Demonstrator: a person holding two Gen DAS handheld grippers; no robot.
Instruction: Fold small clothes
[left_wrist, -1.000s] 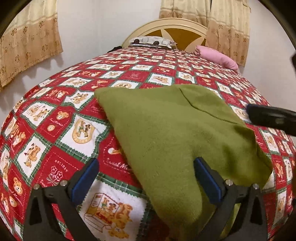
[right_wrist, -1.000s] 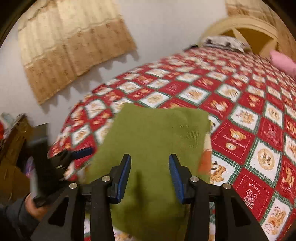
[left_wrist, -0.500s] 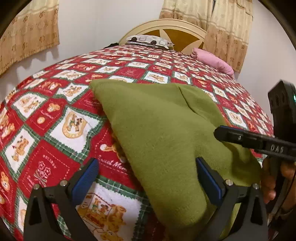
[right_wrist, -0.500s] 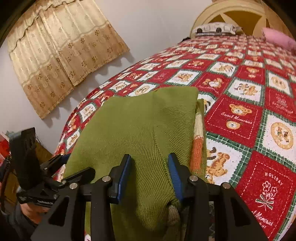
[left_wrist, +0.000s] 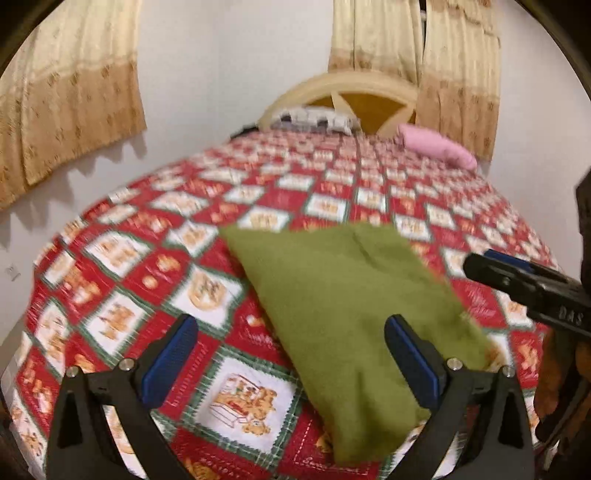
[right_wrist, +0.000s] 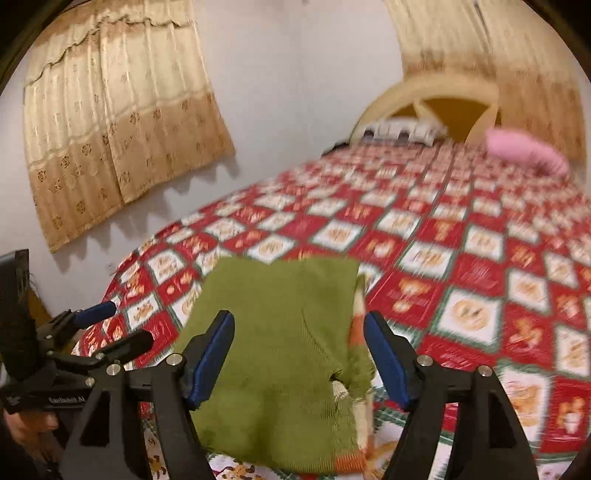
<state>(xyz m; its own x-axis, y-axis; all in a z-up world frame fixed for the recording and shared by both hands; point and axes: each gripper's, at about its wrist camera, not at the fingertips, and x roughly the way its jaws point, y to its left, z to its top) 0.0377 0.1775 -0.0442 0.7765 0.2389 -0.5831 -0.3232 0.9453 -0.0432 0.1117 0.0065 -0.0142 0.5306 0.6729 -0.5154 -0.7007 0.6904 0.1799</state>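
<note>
The right gripper (right_wrist: 299, 354) has its jaws spread wide, having just been opening; the green sweater (right_wrist: 280, 354) lies between them, but the pads are clear of the knit. The left gripper (left_wrist: 291, 365) also has its jaws spread, one pad over the bedspread (left_wrist: 122, 295) and the other over the sweater's edge, gripping nothing. The sweater lies folded near the foot of the bed, with an orange and cream striped hem showing along its right side. Farther off are a pink pillow (left_wrist: 436, 146), a headboard (left_wrist: 343, 92) and tan curtains (right_wrist: 118, 140).
</note>
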